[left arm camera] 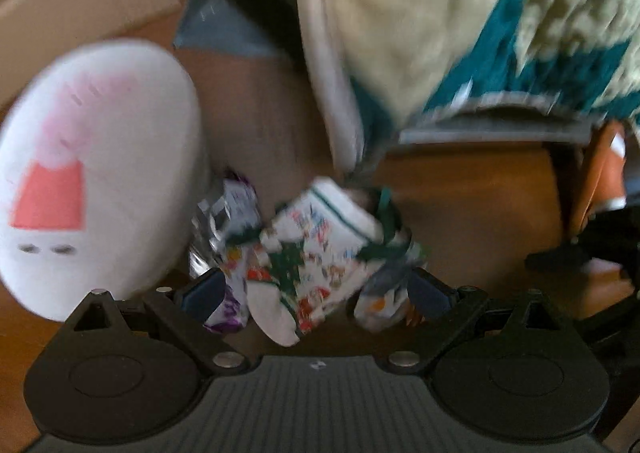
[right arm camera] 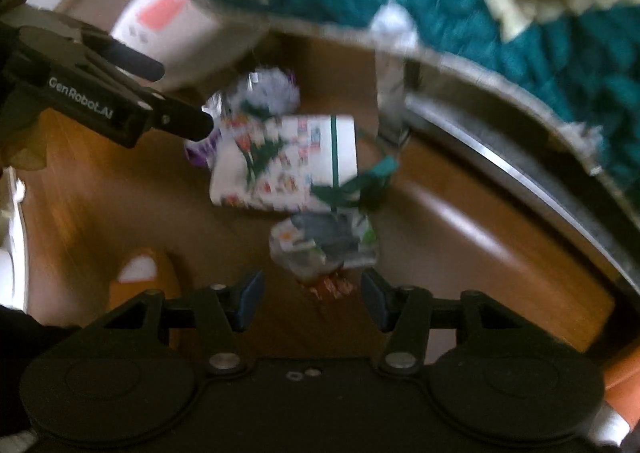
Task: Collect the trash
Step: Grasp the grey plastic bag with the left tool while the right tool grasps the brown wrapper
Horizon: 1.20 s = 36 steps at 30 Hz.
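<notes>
Right claw (right arm camera: 312, 299): spread wide, nothing pinched; pointed down over a small crumpled wrapper (right arm camera: 324, 243) on the wooden floor (right arm camera: 120, 213).
Left claw (left arm camera: 316, 289): spread wide, nothing gripped; a printed paper bag (left arm camera: 316, 249) is seen between its fingers.
Trash: bag, wrapper and purple foil packet (right arm camera: 272, 93) lie together beside a white cushion (left arm camera: 100, 173).

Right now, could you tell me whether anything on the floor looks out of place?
Yes: crumpled wrappers and a white patterned packet lie strewn on the wooden floor beside the blanket-covered furniture. Litter, not spilled liquid.
</notes>
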Each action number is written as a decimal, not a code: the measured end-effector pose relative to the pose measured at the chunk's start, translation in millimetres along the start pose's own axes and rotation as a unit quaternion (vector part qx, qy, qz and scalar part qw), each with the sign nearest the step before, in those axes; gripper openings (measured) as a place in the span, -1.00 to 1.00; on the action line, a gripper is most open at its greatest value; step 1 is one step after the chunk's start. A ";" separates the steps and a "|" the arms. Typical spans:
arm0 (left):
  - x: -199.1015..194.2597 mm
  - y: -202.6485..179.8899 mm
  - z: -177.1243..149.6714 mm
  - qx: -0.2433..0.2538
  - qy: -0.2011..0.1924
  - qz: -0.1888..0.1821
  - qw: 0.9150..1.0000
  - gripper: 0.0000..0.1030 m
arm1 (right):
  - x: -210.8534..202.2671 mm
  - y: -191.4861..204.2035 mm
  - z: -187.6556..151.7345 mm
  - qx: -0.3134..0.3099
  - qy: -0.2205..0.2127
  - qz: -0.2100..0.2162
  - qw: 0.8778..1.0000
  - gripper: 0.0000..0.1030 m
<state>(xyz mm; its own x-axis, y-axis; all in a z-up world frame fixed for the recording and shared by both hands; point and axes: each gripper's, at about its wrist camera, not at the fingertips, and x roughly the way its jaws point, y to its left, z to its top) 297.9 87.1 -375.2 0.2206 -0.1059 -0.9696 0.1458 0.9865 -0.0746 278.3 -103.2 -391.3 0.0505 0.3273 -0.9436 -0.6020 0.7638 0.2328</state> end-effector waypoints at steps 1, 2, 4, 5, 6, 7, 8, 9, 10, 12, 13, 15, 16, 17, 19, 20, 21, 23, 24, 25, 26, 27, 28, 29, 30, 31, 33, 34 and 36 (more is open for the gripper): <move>11.6 -1.2 -2.9 0.003 0.009 -0.003 1.000 0.91 | 11.4 -0.3 -0.4 -0.007 0.011 0.000 1.000 0.03; 24.2 -4.4 -6.7 0.012 0.016 -0.006 1.000 0.91 | 22.0 0.5 -2.9 -0.018 0.021 0.001 1.000 0.03; 43.7 -13.9 -13.2 0.038 0.024 -0.011 0.999 0.90 | 38.9 3.0 -6.6 -0.041 0.035 -0.001 0.999 0.03; 51.4 -18.3 -15.2 0.050 0.027 -0.014 0.998 0.90 | 47.6 3.3 -8.3 -0.053 0.041 -0.001 0.998 0.03; 61.7 -25.3 -19.3 0.065 0.032 -0.020 0.997 0.90 | 57.5 3.6 -10.1 -0.065 0.046 -0.001 0.997 0.03; 70.7 -30.7 -22.8 0.075 0.036 -0.026 0.996 0.89 | 65.7 4.8 -12.7 -0.079 0.050 -0.004 0.996 0.03; 79.1 -35.3 -26.6 0.081 0.039 -0.028 0.996 0.89 | 75.0 6.2 -15.9 -0.093 0.055 -0.009 0.994 0.03; 86.2 -38.0 -30.0 0.085 0.044 -0.032 0.995 0.89 | 81.9 6.7 -17.1 -0.103 0.058 -0.011 0.993 0.03; 93.4 -40.6 -31.3 0.085 0.049 -0.036 0.995 0.89 | 87.6 7.6 -19.4 -0.114 0.059 -0.014 0.992 0.03; 108.4 -44.9 -35.7 0.075 0.058 -0.043 0.995 0.89 | 99.6 10.0 -22.1 -0.138 0.056 -0.022 0.989 0.03; 113.5 -45.8 -37.5 0.069 0.061 -0.048 0.995 0.85 | 104.6 11.9 -23.2 -0.151 0.052 -0.023 0.987 0.02; 123.6 -48.3 -40.4 0.064 0.067 -0.056 0.994 0.71 | 114.4 13.4 -23.2 -0.169 0.050 -0.025 0.984 0.02; 127.9 -49.9 -40.9 0.065 0.069 -0.057 0.994 0.61 | 119.7 13.8 -23.2 -0.175 0.050 -0.026 0.983 0.02; 132.0 -51.6 -41.4 0.066 0.071 -0.057 0.994 0.57 | 124.7 14.2 -23.7 -0.181 0.051 -0.027 0.982 0.02; 140.2 -53.3 -40.6 0.064 0.076 -0.060 0.993 0.55 | 134.1 14.8 -23.9 -0.192 0.056 -0.026 0.979 0.02; 143.9 -53.6 -39.7 0.060 0.078 -0.063 0.993 0.50 | 138.5 15.6 -24.1 -0.198 0.056 -0.028 0.978 0.02; 148.0 -54.3 -38.5 0.057 0.080 -0.065 0.993 0.45 | 141.7 16.1 -24.4 -0.203 0.057 -0.030 0.977 0.02; 156.5 -57.0 -36.3 0.056 0.087 -0.070 0.992 0.33 | 148.9 15.3 -24.6 -0.205 0.062 -0.030 0.976 0.02; 160.1 -57.9 -35.3 0.056 0.092 -0.070 0.992 0.33 | 151.5 14.0 -24.2 -0.202 0.064 -0.029 0.977 0.01; 163.2 -58.6 -34.6 0.055 0.095 -0.070 0.991 0.33 | 153.4 12.9 -23.9 -0.197 0.065 -0.027 0.978 -0.03; 166.8 -58.8 -33.7 0.051 0.099 -0.073 0.991 0.28 | 154.8 11.3 -23.5 -0.192 0.066 -0.024 0.979 -0.03; 169.3 -58.9 -33.0 0.048 0.101 -0.076 0.991 0.22 | 155.6 10.4 -23.6 -0.190 0.065 -0.023 0.979 -0.04; 171.7 -59.1 -32.2 0.045 0.103 -0.079 0.990 0.12 | 155.5 9.3 -24.1 -0.190 0.064 -0.023 0.979 -0.05; 173.3 -59.9 -31.1 0.043 0.105 -0.080 0.990 0.11 | 155.8 9.1 -24.8 -0.191 0.062 -0.024 0.979 -0.05; 175.2 -59.8 -30.5 0.041 0.107 -0.082 0.990 0.08 | 155.9 8.8 -25.4 -0.191 0.060 -0.023 0.979 -0.05; 176.7 -59.3 -28.5 0.038 0.109 -0.084 0.990 -0.06 | 156.7 10.0 -25.7 -0.191 0.059 -0.021 0.980 -0.06; 180.8 -56.8 -26.7 0.024 0.114 -0.087 0.989 -0.29 | 157.1 11.3 -27.2 -0.195 0.059 -0.023 0.979 -0.07; 182.4 -55.0 -27.9 0.018 0.116 -0.088 0.989 -0.39 | 157.3 11.7 -27.8 -0.196 0.060 -0.024 0.978 -0.10; 182.1 -53.7 -28.4 0.012 0.119 -0.096 0.988 -0.47 | 154.2 11.3 -30.7 -0.198 0.062 -0.027 0.978 -0.17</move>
<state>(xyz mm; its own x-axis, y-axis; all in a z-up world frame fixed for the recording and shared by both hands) 302.8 18.4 -554.4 -0.0448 -0.2550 -0.9659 0.1860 0.9478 -0.2589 254.8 -61.2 -541.4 0.0086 0.2037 -0.9790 -0.8637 0.4950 0.0954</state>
